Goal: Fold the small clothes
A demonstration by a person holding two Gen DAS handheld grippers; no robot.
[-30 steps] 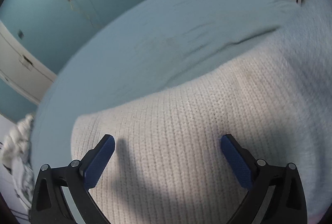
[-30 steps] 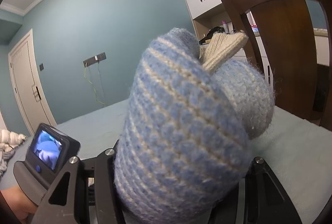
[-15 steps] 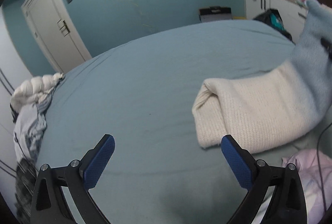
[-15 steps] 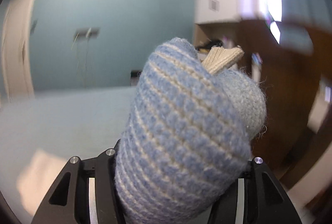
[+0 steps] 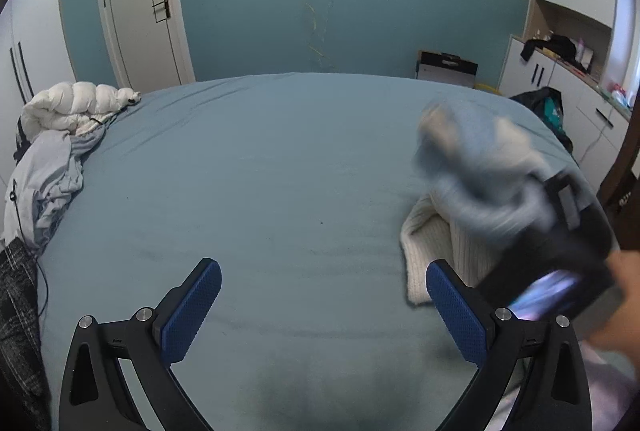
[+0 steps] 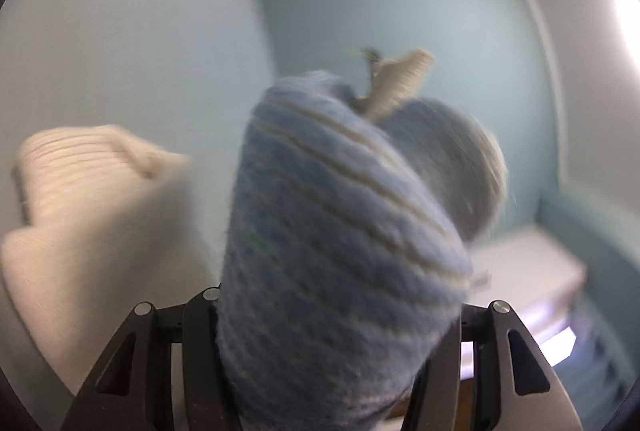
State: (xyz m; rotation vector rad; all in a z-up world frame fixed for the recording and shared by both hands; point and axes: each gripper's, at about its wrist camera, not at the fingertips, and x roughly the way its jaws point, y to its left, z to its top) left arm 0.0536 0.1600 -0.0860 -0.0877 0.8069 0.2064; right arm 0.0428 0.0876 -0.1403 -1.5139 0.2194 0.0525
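Observation:
My left gripper [image 5: 322,267] hangs open over the blue bed sheet [image 5: 280,171] with nothing between its blue pads. To its right lies a folded cream knit sweater [image 5: 424,243], also blurred at the left of the right wrist view [image 6: 80,211]. My right gripper [image 6: 340,291] grips a rolled blue knit garment with cream stripes [image 6: 340,231]; its jaws are opening a little, with the bundle still filling the gap. In the left wrist view that bundle [image 5: 480,167] and the right gripper [image 5: 560,231] are blurred above the sweater.
A white puffy jacket [image 5: 76,103], a pale blue garment [image 5: 48,175] and a dark plaid cloth [image 5: 16,311] lie along the bed's left edge. White cabinets [image 5: 560,71] and a dark bag [image 5: 540,107] stand at the right. A hand [image 5: 624,303] holds the right gripper.
My left gripper has drawn back and up off the cream sweater, so the whole bed shows. The right gripper has rolled and swung fast with the blue bundle, out over the sweater.

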